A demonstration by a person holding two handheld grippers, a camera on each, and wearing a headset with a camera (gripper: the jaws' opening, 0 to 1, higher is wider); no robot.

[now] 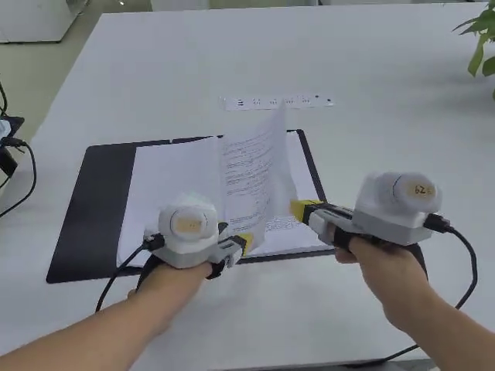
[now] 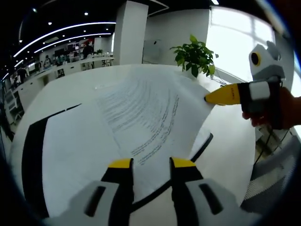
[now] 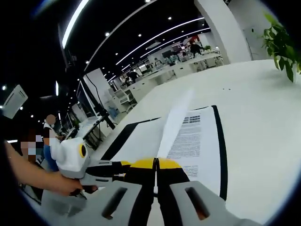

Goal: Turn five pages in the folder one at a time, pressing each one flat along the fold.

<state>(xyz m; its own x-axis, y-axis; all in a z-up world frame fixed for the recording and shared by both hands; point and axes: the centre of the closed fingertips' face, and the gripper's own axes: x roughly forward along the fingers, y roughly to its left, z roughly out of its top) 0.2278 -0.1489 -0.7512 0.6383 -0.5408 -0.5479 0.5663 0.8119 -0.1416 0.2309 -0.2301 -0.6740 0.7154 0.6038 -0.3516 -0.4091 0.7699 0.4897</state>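
A black folder (image 1: 93, 209) lies open on the white table, with white pages on both sides. One printed page (image 1: 251, 178) stands lifted and curved above the fold. My right gripper (image 1: 300, 209) is shut on that page's lower right edge; in the right gripper view the sheet (image 3: 176, 117) rises out of the closed yellow-tipped jaws (image 3: 155, 164). My left gripper (image 1: 240, 243) is open at the folder's near edge, by the foot of the lifted page. In its own view the left gripper (image 2: 151, 163) has the page (image 2: 141, 108) curving ahead of its parted jaws, and the right gripper (image 2: 211, 98) holds the corner.
A white power strip (image 1: 278, 101) lies just beyond the folder. A potted plant (image 1: 479, 39) stands at the far right corner. A black cable (image 1: 23, 185) hangs off the left table edge, and each gripper trails a cable towards me.
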